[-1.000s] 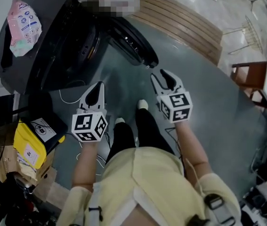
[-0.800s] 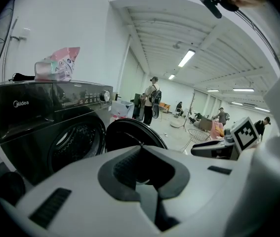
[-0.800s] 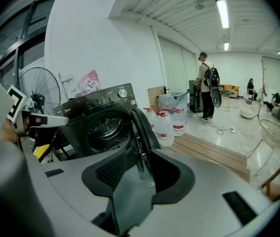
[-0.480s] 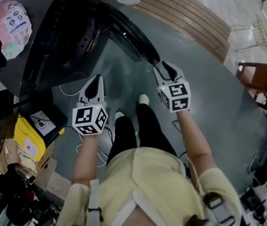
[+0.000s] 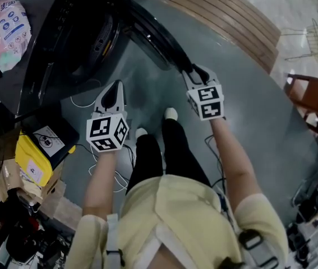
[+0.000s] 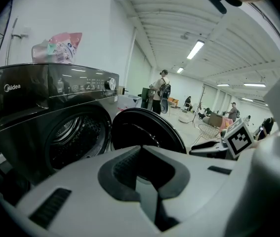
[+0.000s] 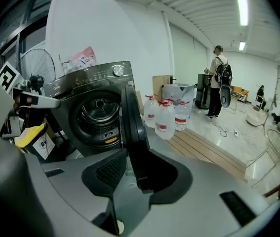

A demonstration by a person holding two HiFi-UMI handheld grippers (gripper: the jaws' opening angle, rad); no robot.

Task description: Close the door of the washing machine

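Note:
A black front-loading washing machine stands at the upper left, its drum showing. Its round door is swung wide open toward me. My right gripper is open at the door's free edge. In the right gripper view that edge runs down between the jaws, close to both pads. My left gripper is shut on nothing and hangs over the floor in front of the machine, apart from the door.
A pink packet lies on top of the machine. A yellow bag and a black box sit at its left, with cables on the floor. Water jugs stand by a wooden platform. A person stands far off.
My right gripper has moved forward from over the floor to the door's free edge, which now sits between its jaws. The left gripper has barely moved.

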